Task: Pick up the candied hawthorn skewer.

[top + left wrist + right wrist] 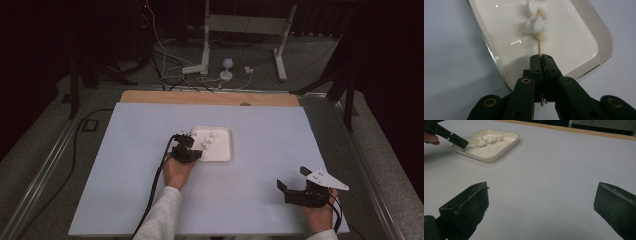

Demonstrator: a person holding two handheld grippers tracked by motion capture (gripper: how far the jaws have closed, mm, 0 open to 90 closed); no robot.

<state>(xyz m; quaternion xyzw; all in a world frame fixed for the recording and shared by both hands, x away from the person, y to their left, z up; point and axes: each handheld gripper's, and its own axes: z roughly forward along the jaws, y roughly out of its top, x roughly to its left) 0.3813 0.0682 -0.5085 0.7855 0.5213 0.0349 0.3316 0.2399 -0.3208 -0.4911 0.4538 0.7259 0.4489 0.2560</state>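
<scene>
Left gripper clamped on skewer

The tabletop is a plain pale blue-grey sheet with a strip of light wood along its far edge. The tray is glossy cream-white with a thin dark rim line. The marshmallows are white and the skewer is pale tan wood. The left gripper is matt black with brass-coloured rivets; the right gripper is black with a light grey plate, and both sleeves are off-white
</scene>
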